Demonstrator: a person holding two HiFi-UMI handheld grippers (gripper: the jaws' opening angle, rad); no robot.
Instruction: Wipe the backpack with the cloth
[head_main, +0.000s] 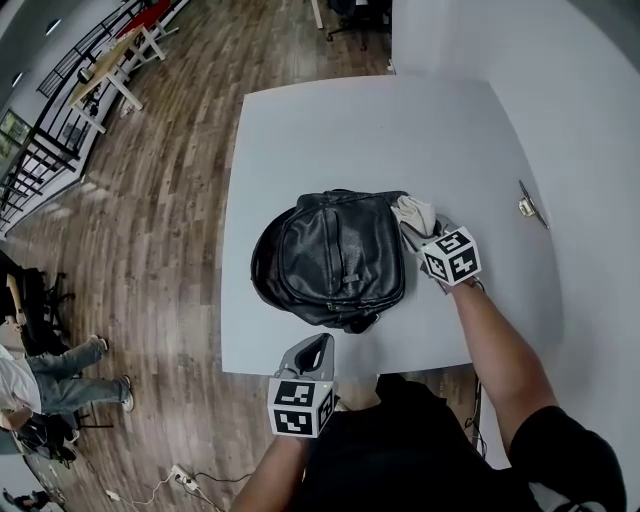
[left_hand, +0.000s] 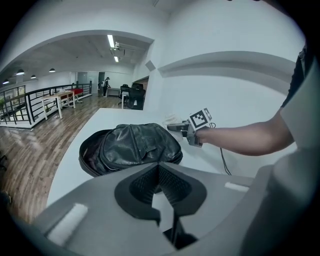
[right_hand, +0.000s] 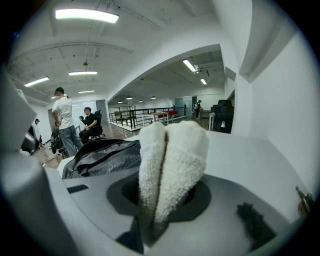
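A black leather backpack (head_main: 335, 260) (left_hand: 130, 145) (right_hand: 102, 155) lies flat near the front of the white table (head_main: 400, 130). My right gripper (head_main: 418, 232) (left_hand: 175, 127) (right_hand: 167, 200) is shut on a folded white cloth (head_main: 413, 213) (right_hand: 172, 160). The cloth sits at the backpack's far right corner; I cannot tell if it touches the leather. My left gripper (head_main: 322, 343) (left_hand: 159, 167) hovers at the table's front edge, just short of the backpack, shut and empty, its tips pointing at the bag.
A small metal fitting (head_main: 527, 207) (right_hand: 302, 200) lies near the table's right edge. A dark cable (left_hand: 222, 160) trails under my right forearm. People (right_hand: 62, 125) stand and sit on the wooden floor to the left, beyond the table. A white wall rises on the right.
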